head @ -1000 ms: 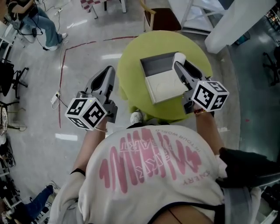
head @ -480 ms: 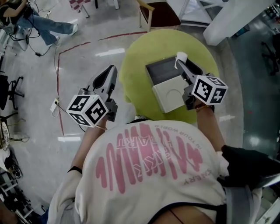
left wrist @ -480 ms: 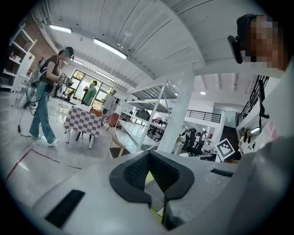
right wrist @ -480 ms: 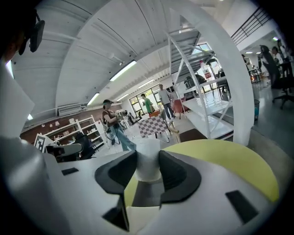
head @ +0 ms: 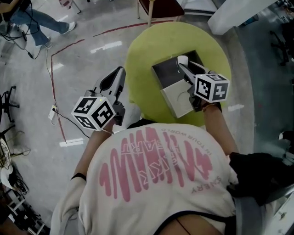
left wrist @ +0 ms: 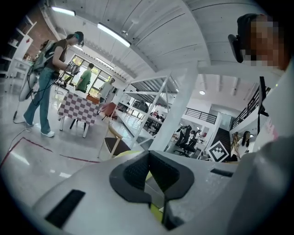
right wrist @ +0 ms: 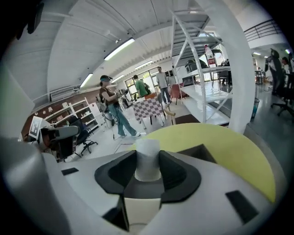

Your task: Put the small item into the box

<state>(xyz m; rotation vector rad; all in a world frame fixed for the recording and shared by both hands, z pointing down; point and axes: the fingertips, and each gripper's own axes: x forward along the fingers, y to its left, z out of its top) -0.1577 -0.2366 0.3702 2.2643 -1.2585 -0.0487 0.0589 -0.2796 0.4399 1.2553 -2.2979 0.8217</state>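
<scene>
The small item (head: 182, 59) is a white cylinder, and my right gripper (head: 183, 65) is shut on it. In the right gripper view the white cylinder (right wrist: 148, 159) stands upright between the dark pads of the right gripper (right wrist: 148, 169). It hangs over the right side of the open box (head: 168, 73), which has a dark inside and a white lid (head: 180, 98) folded toward me. The box rests on a round yellow-green table (head: 144, 50). My left gripper (head: 118, 75) is left of the table over the floor, shut and empty, its pads (left wrist: 138, 172) meeting at their tips.
A chair (head: 158, 7) stands behind the table. A red tape line (head: 53, 78) and a cable (head: 62, 114) lie on the floor at the left. A white pillar (head: 239, 13) rises at the back right. People and a checkered table (right wrist: 149, 109) are farther off.
My right gripper has carried the white cylinder from the box's right rear corner to over its dark inside. The left gripper has hardly moved.
</scene>
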